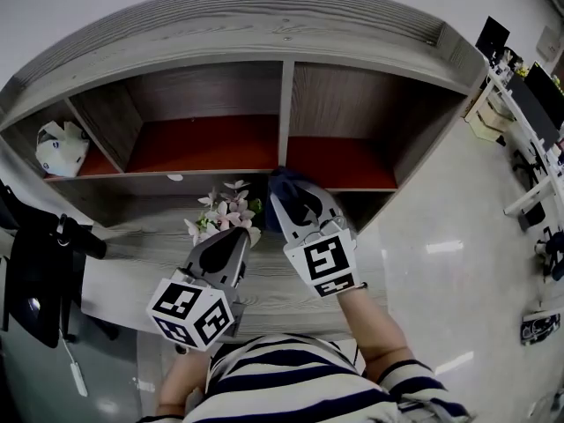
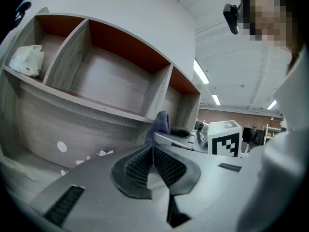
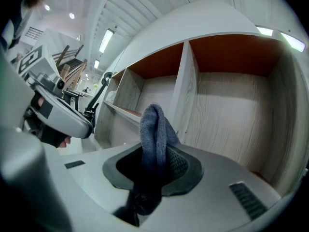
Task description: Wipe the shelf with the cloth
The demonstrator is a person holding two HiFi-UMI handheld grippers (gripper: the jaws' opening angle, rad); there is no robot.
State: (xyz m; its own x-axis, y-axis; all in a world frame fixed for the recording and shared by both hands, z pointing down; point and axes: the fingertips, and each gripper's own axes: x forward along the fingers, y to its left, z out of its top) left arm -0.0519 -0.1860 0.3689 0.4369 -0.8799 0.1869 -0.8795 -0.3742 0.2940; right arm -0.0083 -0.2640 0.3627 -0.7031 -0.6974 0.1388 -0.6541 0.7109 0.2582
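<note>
A grey wooden shelf (image 1: 284, 113) with red-brown boards has three compartments side by side. My right gripper (image 1: 286, 188) is shut on a folded dark blue cloth (image 3: 153, 139), whose tip (image 1: 282, 181) sits at the front edge below the divider, between the middle and right compartments. The cloth (image 2: 161, 124) also shows in the left gripper view, sticking up from the right gripper. My left gripper (image 1: 236, 239) is shut with nothing in it, lower and to the left, over the counter in front of the shelf.
A bunch of pale pink flowers (image 1: 226, 211) stands on the counter just ahead of the left gripper. A white crumpled bag (image 1: 61, 146) lies in the left compartment. A black chair (image 1: 40, 267) is at the left, desks (image 1: 527, 122) at the far right.
</note>
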